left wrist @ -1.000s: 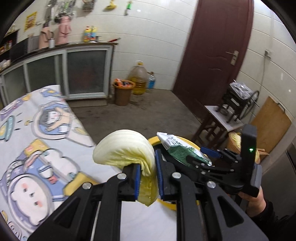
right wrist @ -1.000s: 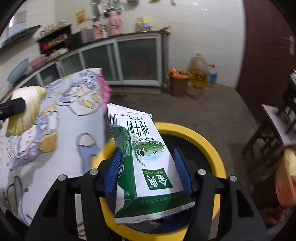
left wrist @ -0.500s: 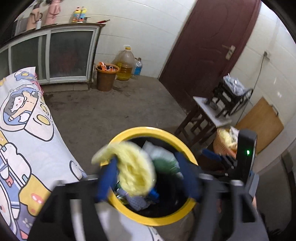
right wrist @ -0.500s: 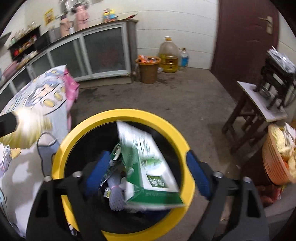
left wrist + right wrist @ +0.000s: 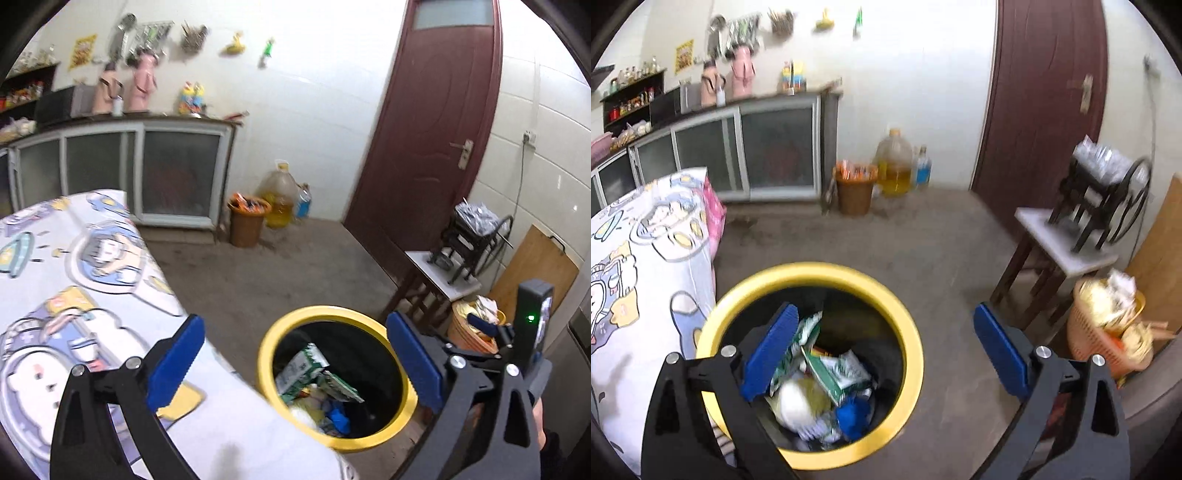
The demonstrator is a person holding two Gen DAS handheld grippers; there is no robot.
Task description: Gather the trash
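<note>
Left gripper and right gripper jaws just opened wide, nothing between them. Milk carton and yellow peel lie inside yellow-rimmed bin beside bench.

A: What can't you make out?
B: The bin's lower wall — the bench edge hides it; the litter inside is smeared.
A: And the right claw?
B: Mostly hidden behind the left one — its far pad unseen.

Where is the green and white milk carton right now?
In the right wrist view, the milk carton lies inside the yellow-rimmed bin beside the table, among other trash, next to a pale yellow lump.
</note>
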